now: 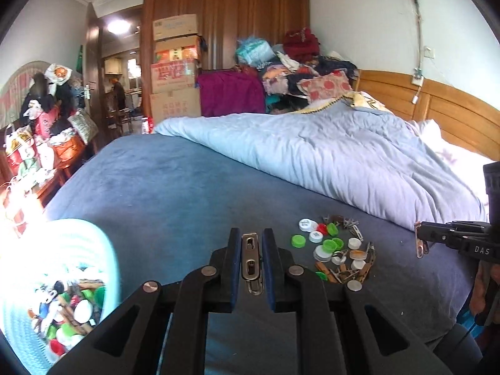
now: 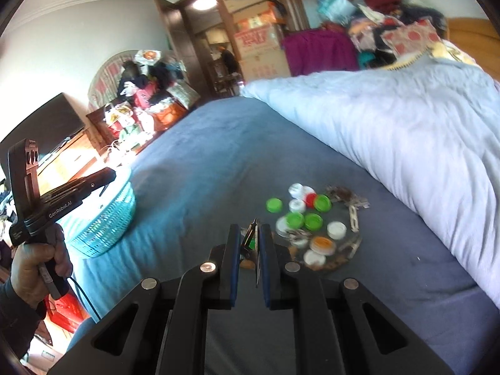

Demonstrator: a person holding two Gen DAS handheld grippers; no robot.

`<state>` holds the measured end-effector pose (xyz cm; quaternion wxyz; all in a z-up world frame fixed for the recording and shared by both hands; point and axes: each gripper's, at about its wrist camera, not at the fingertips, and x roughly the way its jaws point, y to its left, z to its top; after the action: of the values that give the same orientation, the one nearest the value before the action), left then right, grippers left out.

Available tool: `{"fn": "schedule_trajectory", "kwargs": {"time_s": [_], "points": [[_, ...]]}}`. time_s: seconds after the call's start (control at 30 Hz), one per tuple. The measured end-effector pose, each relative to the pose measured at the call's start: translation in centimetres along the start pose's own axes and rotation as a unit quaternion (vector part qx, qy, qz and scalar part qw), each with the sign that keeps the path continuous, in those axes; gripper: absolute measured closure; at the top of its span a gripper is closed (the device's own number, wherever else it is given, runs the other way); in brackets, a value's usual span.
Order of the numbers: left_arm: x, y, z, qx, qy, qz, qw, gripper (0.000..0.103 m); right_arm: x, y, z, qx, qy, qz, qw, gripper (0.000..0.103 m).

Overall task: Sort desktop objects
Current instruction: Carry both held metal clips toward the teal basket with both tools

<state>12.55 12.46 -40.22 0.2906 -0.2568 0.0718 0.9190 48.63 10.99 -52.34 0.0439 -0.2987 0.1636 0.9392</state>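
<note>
A pile of bottle caps (image 1: 328, 245), green, white and red, mixed with wooden and metal clothespins, lies on the blue bed sheet (image 1: 175, 187); the pile also shows in the right wrist view (image 2: 307, 222). My left gripper (image 1: 252, 243) is shut on a metal clip (image 1: 252, 261), held above the sheet left of the pile. My right gripper (image 2: 252, 237) is shut on a metal clip (image 2: 252, 239) just left of the pile; it also shows at the right edge of the left wrist view (image 1: 420, 240). A teal basket (image 1: 62, 284) holding caps and clothespins sits at lower left.
A light blue quilt (image 1: 328, 159) is bunched along the right of the bed. The basket (image 2: 106, 218) stands at the bed's left edge, with the left gripper (image 2: 106, 176) above it. Cardboard boxes (image 1: 175, 65), a wardrobe and piled clothes stand behind.
</note>
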Motion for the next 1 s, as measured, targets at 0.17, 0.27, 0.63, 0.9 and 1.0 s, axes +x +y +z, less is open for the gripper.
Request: {"fn": "schedule_trajectory", "kwargs": {"time_s": [0.17,0.27,0.63,0.9,1.0], "points": [[-2.1,2.3,0.5,-0.015,0.003,0.038,0.9991,0.089,0.2,3.5,1.6,-0.024,-0.004,0.018,1.0,0.091],[-3.4,3.7,0.4,-0.02,0.003,0.062,0.9979,0.089,0.5,5.8,2.6,-0.041,-0.008,0.031,0.999,0.091],[-7.6,9.0,-0.6,-0.048,0.002,0.102,0.9937,0.089,1.7,14.0,5.4,-0.089,-0.016,0.066,0.994,0.091],[-9.7,11.9,-1.0,-0.058,-0.006,0.111,0.9921,0.089,2.4,19.0,6.8,-0.121,-0.013,0.08,0.989,0.091],[-10.1,13.2,-1.0,-0.062,-0.009,0.117,0.9911,0.089,2.9,21.0,7.4,-0.134,-0.013,0.088,0.987,0.091]]}}
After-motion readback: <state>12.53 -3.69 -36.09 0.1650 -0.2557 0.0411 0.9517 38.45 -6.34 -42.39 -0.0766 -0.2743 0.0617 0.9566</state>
